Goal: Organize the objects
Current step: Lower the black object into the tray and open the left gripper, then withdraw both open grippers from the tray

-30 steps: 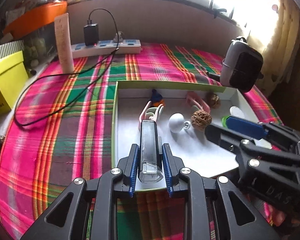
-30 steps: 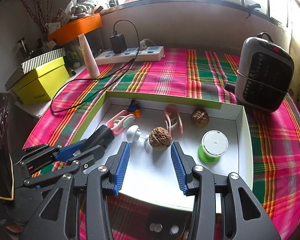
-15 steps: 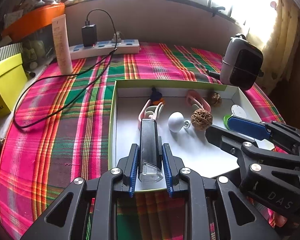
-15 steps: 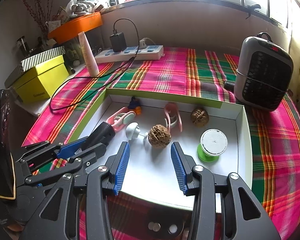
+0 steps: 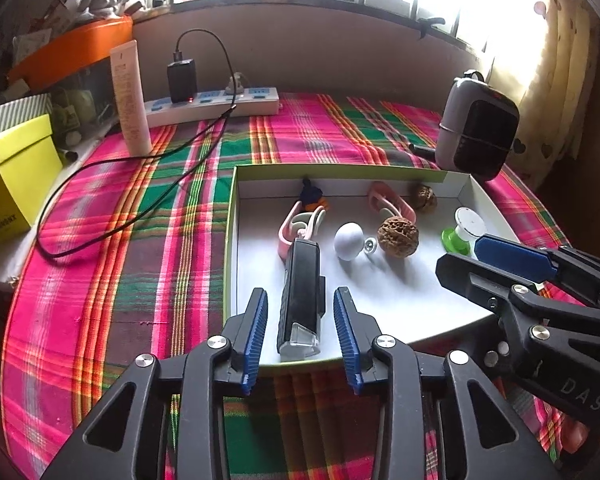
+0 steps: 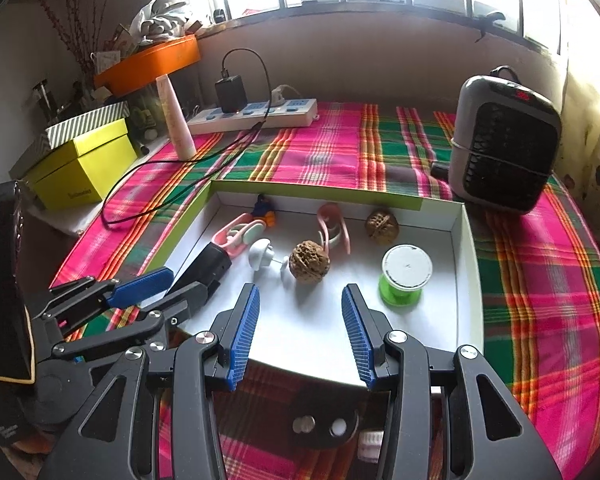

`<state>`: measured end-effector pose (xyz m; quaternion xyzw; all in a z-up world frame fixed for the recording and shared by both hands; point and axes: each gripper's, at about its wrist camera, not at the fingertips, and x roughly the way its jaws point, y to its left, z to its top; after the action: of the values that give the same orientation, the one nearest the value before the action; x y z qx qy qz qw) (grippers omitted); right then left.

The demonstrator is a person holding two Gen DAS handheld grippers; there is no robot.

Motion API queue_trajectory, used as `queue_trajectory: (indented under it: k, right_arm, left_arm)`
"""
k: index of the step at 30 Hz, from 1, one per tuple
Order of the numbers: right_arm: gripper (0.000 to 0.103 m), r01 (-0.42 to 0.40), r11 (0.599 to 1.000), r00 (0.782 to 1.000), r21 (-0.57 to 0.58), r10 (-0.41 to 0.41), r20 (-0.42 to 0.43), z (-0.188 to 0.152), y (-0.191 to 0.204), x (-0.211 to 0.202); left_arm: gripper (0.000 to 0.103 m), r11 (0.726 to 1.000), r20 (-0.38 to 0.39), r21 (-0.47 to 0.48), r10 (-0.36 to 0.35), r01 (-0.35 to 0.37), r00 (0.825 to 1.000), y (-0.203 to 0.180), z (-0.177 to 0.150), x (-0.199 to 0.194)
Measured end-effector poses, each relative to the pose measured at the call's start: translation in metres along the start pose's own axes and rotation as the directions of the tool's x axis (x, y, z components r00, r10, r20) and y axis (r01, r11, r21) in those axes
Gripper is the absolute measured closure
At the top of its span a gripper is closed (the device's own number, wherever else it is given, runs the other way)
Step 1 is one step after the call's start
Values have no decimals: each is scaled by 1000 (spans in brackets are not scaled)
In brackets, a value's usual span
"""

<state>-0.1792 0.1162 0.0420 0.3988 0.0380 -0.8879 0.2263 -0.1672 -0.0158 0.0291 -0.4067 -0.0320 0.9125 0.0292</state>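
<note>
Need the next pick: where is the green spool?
In the right wrist view, the green spool stands upright in the tray's right part, near its right wall, below the smaller walnut.

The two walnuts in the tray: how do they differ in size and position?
The front walnut looks larger and lies mid-tray beside the white knob; the back walnut looks smaller and lies near the tray's far wall. The front one touches the pink clip; the back one lies alone. Both are brown and wrinkled.
</note>
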Motion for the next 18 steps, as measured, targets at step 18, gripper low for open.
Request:
queue_trajectory:
  k: [18]
  right_arm:
    - [59,14,1000,999,28,-14,31,-26,-7,-28]
  left_arm:
    - [66,1000,50,19,-8,7,999,-11,-14,-37]
